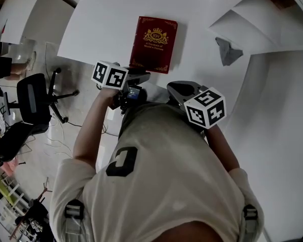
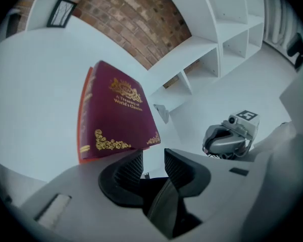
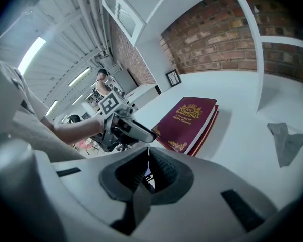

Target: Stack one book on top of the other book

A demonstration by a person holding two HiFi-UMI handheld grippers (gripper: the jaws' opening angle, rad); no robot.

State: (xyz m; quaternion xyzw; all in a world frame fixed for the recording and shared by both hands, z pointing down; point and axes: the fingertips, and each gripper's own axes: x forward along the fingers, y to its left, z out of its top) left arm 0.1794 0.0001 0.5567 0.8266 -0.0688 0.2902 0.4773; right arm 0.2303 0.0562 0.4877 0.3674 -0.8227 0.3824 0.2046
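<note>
The person wears a pale beige short-sleeved T-shirt (image 1: 161, 185) with a dark blocky print (image 1: 122, 161) on the back and dark buckled straps (image 1: 74, 209) at both shoulders. The left tool (image 2: 153, 161) and right tool (image 3: 147, 160) have grey moulded shells, black ribbed pads (image 2: 129, 171) and white cubes with black square markers (image 1: 109, 75).

Top book (image 1: 154, 43) cover smooth maroon, slight sheen, gilt foil print; surface (image 1: 106, 29) smooth matt white; back wall (image 2: 136, 19) rough matt red brick.

Book (image 1: 154, 43): "Treasury of World's Classics"

Around the desk
Crumpled grey rag (image 1: 227, 52) on the white table (image 1: 106, 29); black office chair (image 1: 33, 97) beside it; brick wall (image 2: 136, 19) behind.
</note>
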